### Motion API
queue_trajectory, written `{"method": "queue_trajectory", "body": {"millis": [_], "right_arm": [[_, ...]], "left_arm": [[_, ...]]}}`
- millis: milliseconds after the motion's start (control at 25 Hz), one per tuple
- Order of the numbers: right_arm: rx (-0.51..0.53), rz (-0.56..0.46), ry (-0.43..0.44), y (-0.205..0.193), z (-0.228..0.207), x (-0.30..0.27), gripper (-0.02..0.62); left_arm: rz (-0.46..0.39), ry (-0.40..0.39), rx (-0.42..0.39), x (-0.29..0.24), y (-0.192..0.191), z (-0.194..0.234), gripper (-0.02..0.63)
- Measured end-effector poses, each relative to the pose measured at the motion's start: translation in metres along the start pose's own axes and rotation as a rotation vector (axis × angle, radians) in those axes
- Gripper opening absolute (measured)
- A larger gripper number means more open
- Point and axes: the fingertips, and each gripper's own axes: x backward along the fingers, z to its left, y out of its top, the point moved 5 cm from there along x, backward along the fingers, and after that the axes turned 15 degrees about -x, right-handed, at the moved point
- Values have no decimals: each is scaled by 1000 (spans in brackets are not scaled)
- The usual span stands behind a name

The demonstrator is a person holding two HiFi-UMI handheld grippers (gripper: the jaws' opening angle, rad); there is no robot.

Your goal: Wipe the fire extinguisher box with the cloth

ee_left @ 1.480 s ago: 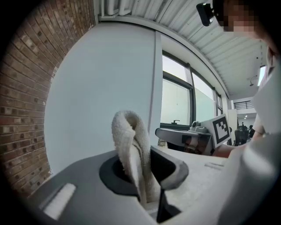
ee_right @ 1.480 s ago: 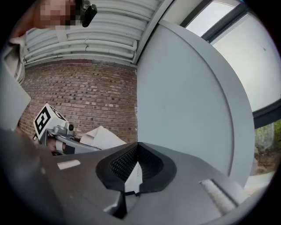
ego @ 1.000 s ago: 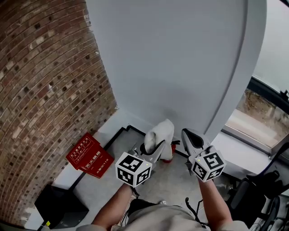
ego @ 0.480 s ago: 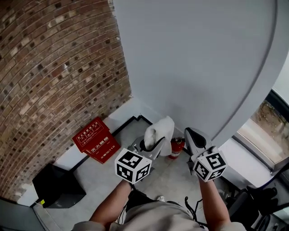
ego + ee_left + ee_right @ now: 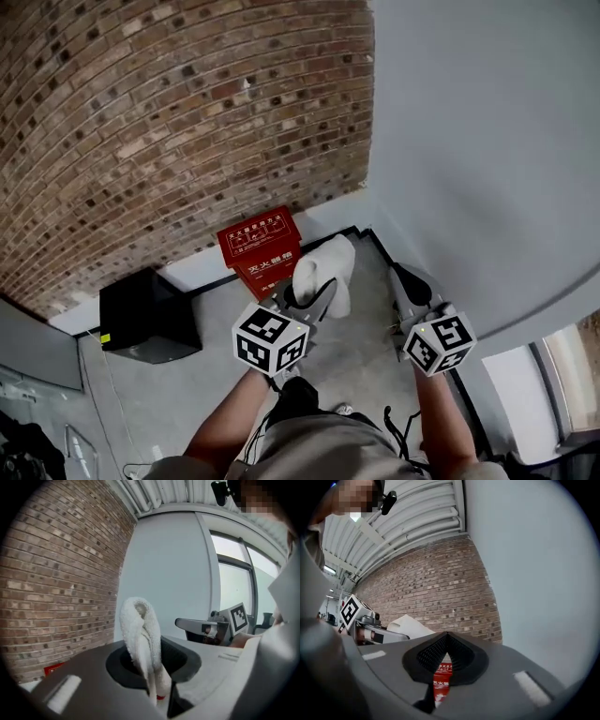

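Note:
The red fire extinguisher box with white print stands on the floor against the brick wall. My left gripper is shut on a white cloth, which stands up out of its jaws and hangs just in front of the box's right side. In the left gripper view the cloth is clamped between the jaws and a red sliver of the box shows low left. My right gripper is shut and empty, to the right of the cloth. Through its jaw gap the box shows straight ahead.
A black box sits on the floor left of the red one, also at the brick wall. A plain grey wall meets the brick at the corner on the right. Grey floor lies below my arms.
Both grippers and the view have swung left toward the brick wall. The red box, earlier well left of the cloth, is now directly beyond it. The small red extinguisher is out of sight.

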Motion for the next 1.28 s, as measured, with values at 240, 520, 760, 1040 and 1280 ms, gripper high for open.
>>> {"method": "queue_trajectory", "body": {"millis": [240,520,760,1040,1280], "right_arm": [[-6,74,146,-21,42,-79,25],[33,145,237,-45,91,-160,25],[76,204,229,-61,117,-225,25],[92,275,178,-84,117,-281,25],[56,316,145,-98,78,-318,25]], "left_arm": [[32,157,54,47,-26,64,69],[49,248,105,89,-65,140,69],[53,234,148,103,-96,206,69],[84,190,192,87,-132,262,69],[130,163,230,40,-160,292,67]]}}
